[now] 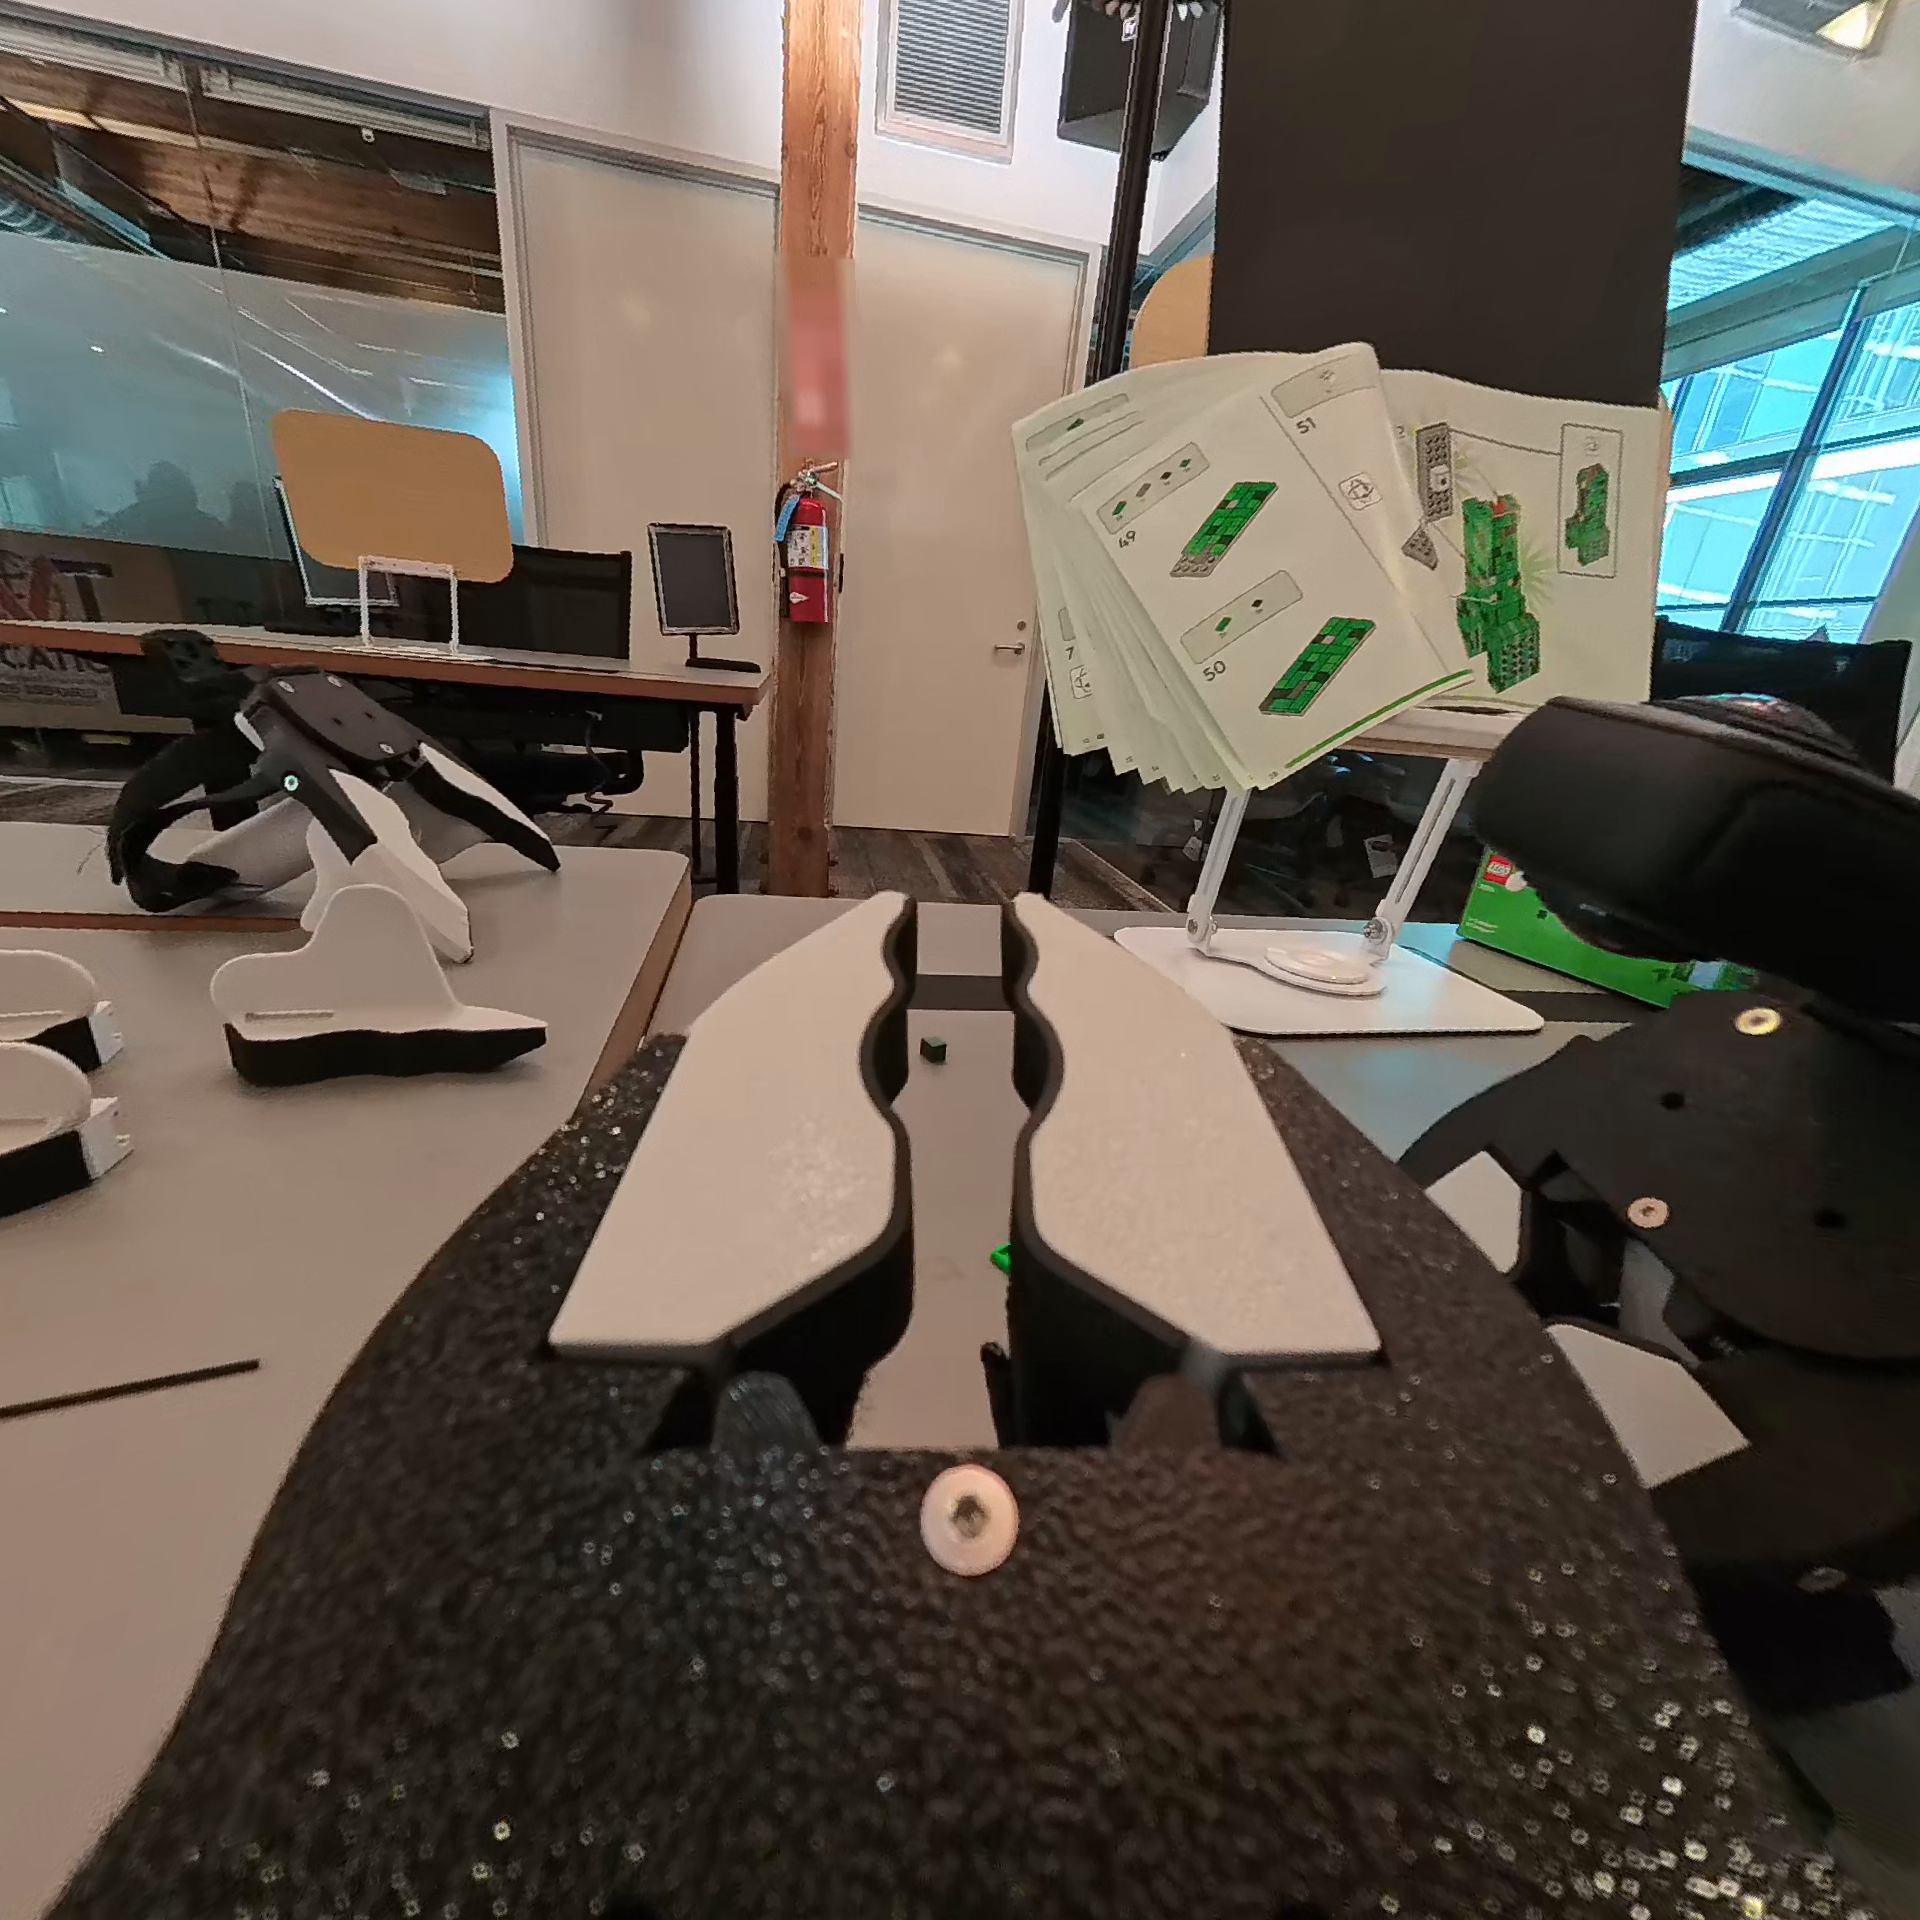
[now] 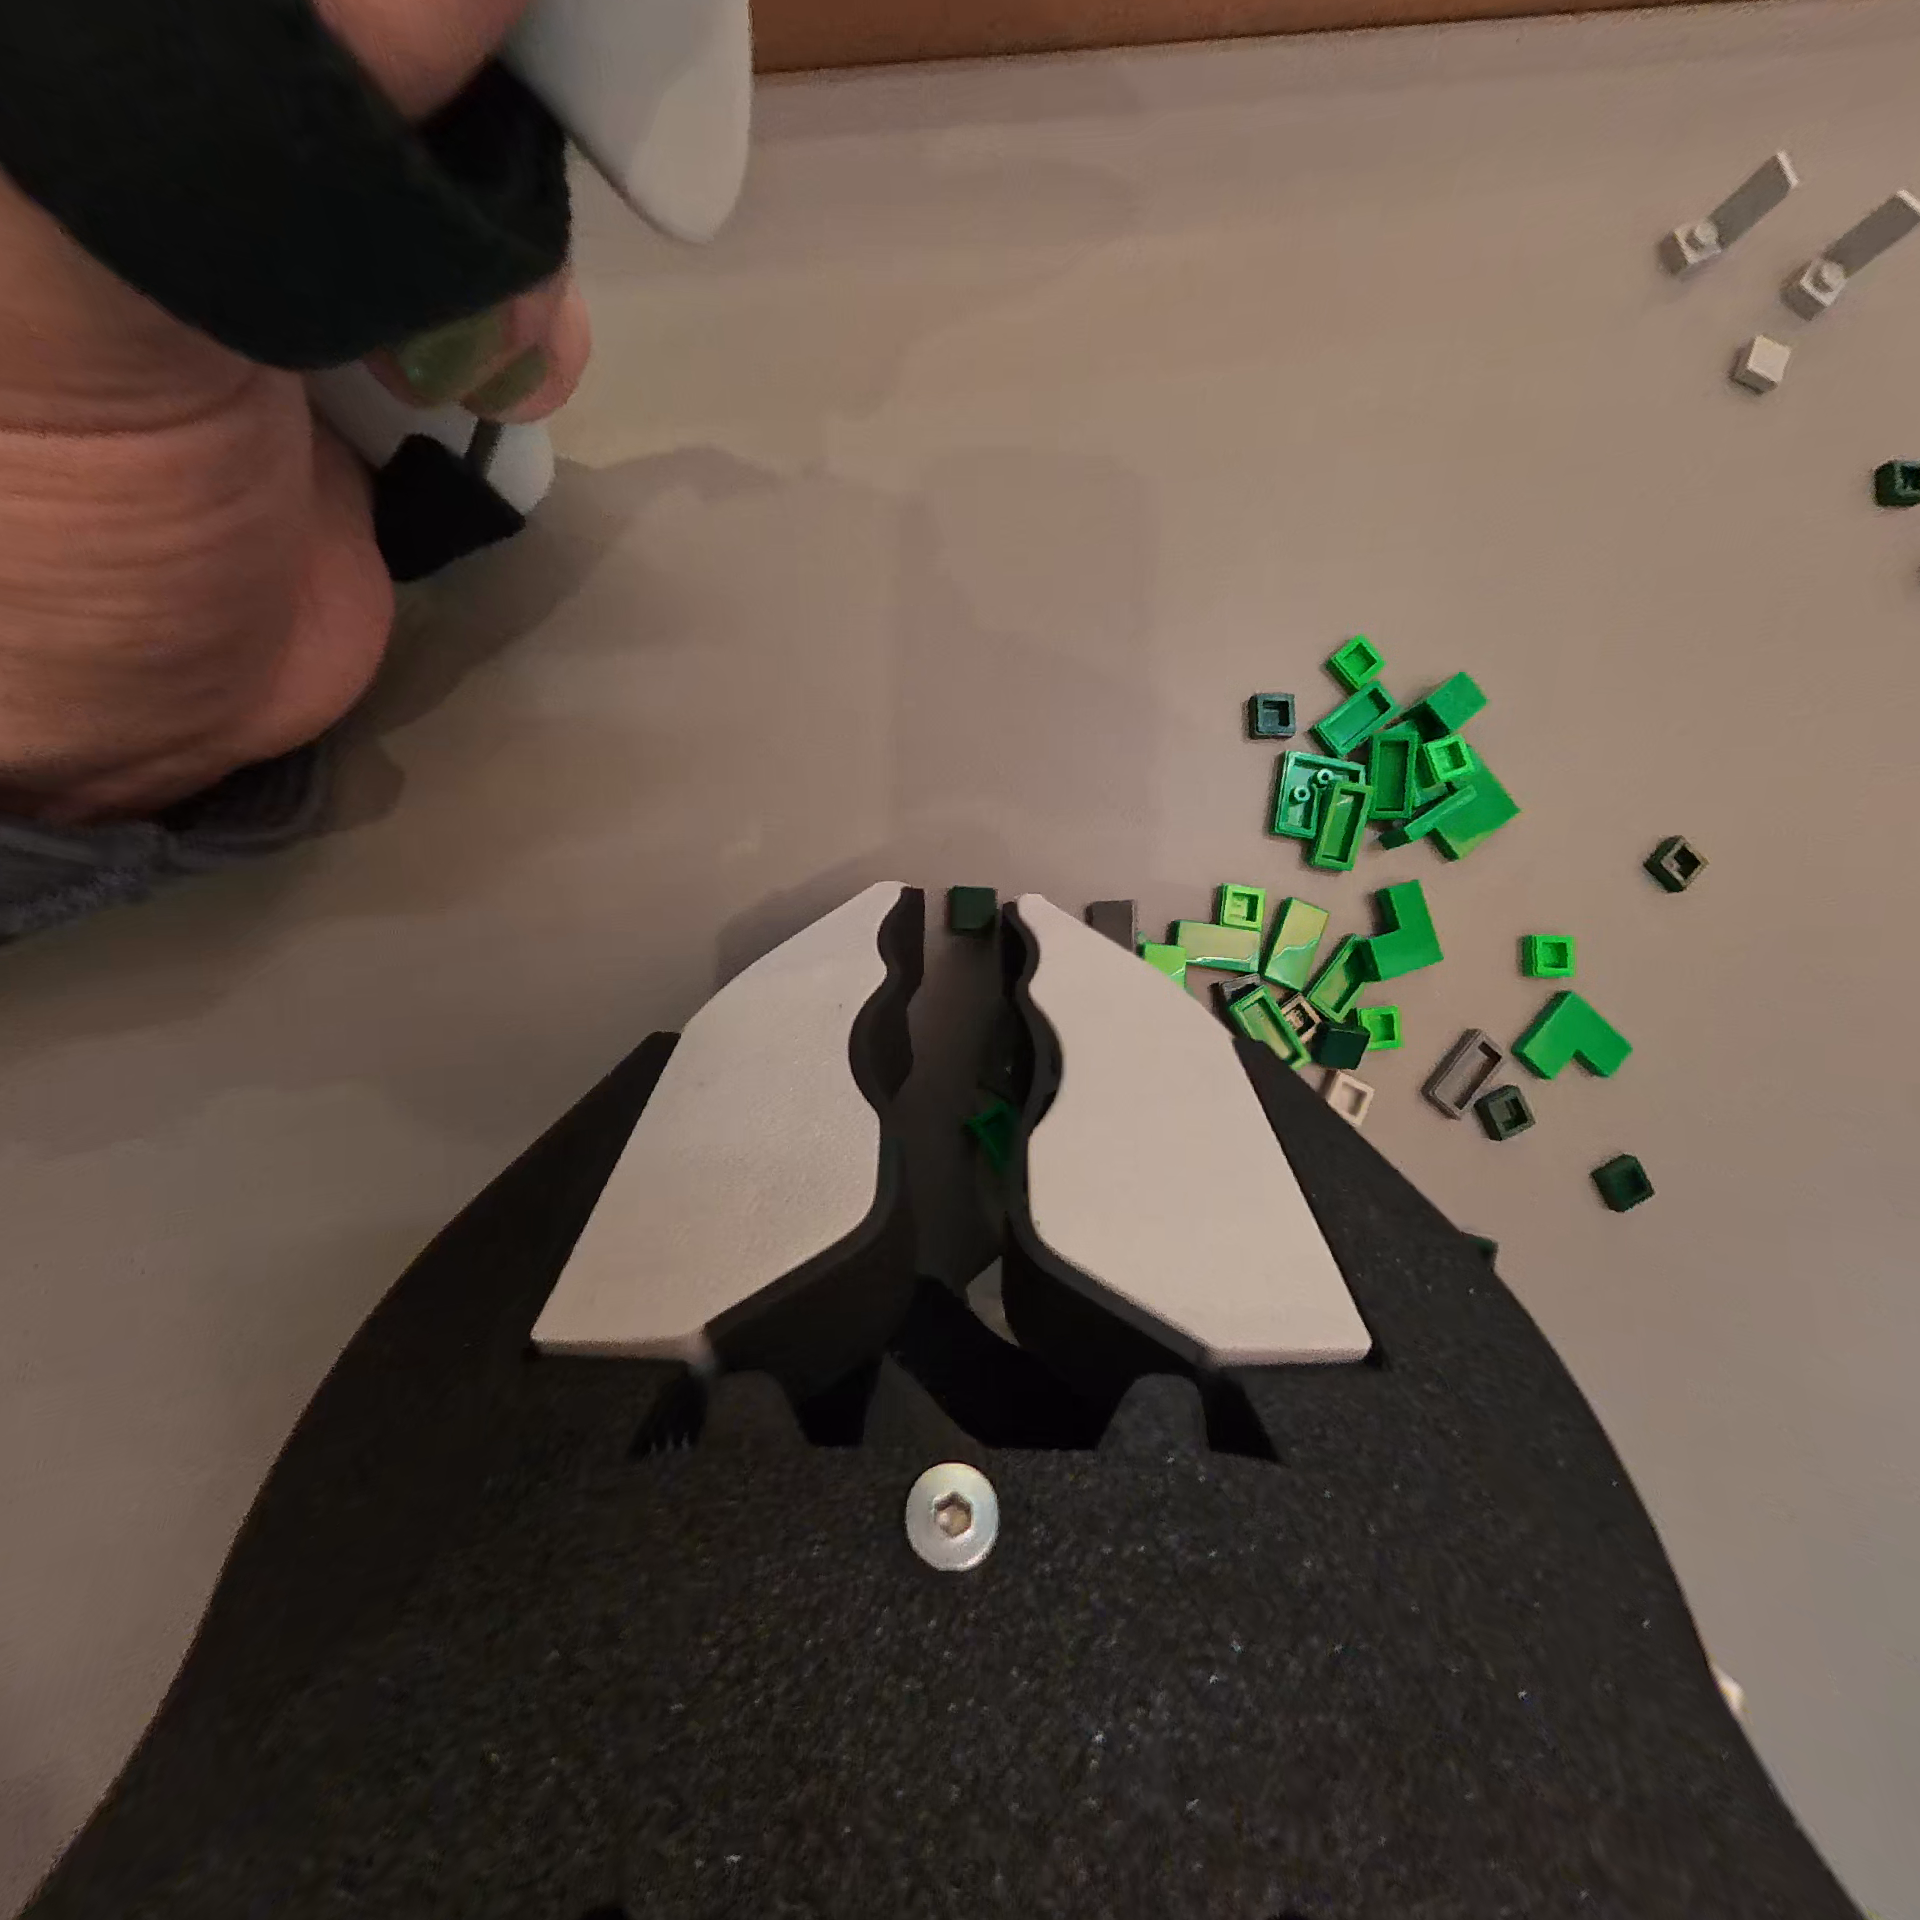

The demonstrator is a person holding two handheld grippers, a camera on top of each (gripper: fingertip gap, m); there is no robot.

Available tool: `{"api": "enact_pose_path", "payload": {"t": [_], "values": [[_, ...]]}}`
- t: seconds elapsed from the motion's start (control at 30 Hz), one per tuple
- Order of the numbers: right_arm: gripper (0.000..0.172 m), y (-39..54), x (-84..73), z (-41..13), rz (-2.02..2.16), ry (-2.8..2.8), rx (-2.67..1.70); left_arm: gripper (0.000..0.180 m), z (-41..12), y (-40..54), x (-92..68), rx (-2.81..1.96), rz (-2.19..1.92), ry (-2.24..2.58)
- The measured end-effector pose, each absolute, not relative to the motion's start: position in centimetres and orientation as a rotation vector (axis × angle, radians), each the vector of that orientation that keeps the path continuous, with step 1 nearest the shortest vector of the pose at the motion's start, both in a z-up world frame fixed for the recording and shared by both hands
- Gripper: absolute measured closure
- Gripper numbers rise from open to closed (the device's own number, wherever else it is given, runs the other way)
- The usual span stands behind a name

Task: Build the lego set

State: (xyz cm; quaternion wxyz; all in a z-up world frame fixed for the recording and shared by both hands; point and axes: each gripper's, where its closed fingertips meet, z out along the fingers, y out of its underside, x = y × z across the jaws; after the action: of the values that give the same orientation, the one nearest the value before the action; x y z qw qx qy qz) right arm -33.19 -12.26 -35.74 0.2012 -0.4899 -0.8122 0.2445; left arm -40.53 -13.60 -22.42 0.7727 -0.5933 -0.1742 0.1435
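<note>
The right gripper (image 2: 961,904) points down at a grey table (image 2: 935,416). Its 2 fingers stand a little apart, with 1 small dark green tile (image 2: 971,906) lying on the table between the tips. The tile sits close against the right pad, but a strip of table shows between it and the left pad, so the tile is not clamped. Just to the right of the tips lies a loose scatter of bright green tiles (image 2: 1299,966), with a denser heap of green tiles (image 2: 1392,769) farther out. Some grey plates (image 2: 1735,218) lie well apart near the table's far corner. No assembled piece shows anywhere on the table.

The left gripper (image 1: 958,914) is held low over the same table, its fingers narrowly parted and holding nothing. Through the gap, 1 tiny dark green cube (image 1: 935,1049) shows on the table beyond. In the right wrist view, a hand (image 2: 156,571) grips it at the upper left.

Ahead, an instruction booklet (image 1: 1247,582) fans open on a white stand (image 1: 1330,966), with a green box (image 1: 1558,935) beside it. On a neighbouring table (image 1: 312,1195) sit a spare gripper (image 1: 343,769) and loose white finger parts (image 1: 374,997). The room is an office with glass walls. A wooden post (image 1: 816,156) carries a red fire extinguisher (image 1: 808,561).
</note>
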Motion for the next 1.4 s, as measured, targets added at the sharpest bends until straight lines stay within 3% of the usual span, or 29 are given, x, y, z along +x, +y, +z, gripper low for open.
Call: {"api": "enact_pose_path", "payload": {"t": [0.2,0.43,0.63,0.8,0.97,1.4], "values": [[0.164,-11.9,-33.5,-35.8,0.671,-2.242,-1.34,0.166,-22.4,-13.6,-40.4,-1.289,0.314,-0.372],[0.164,-10.3,-31.0,-33.1,0.598,-2.136,-0.967,0.165,-22.2,-13.5,-39.8,-1.291,0.321,-0.333],[0.165,-1.7,-20.4,-28.7,0.617,-1.844,-1.197,0.132,-23.0,-8.9,-32.9,-1.45,0.103,-0.028],[0.165,5.9,-10.3,-29.0,0.561,-1.617,-1.447,0.13,-26.7,-1.7,-20.4,-1.745,-0.119,0.479],[0.165,7.7,-6.9,-29.9,0.6,-1.573,-1.494,0.12,-31.6,5.1,-14.7,-2.045,-0.207,0.789],[0.165,7.0,-6.0,-30.6,0.768,-1.569,-1.437,0.129,-35.9,9.3,-14.1,-2.321,-0.285,1.086]]}}
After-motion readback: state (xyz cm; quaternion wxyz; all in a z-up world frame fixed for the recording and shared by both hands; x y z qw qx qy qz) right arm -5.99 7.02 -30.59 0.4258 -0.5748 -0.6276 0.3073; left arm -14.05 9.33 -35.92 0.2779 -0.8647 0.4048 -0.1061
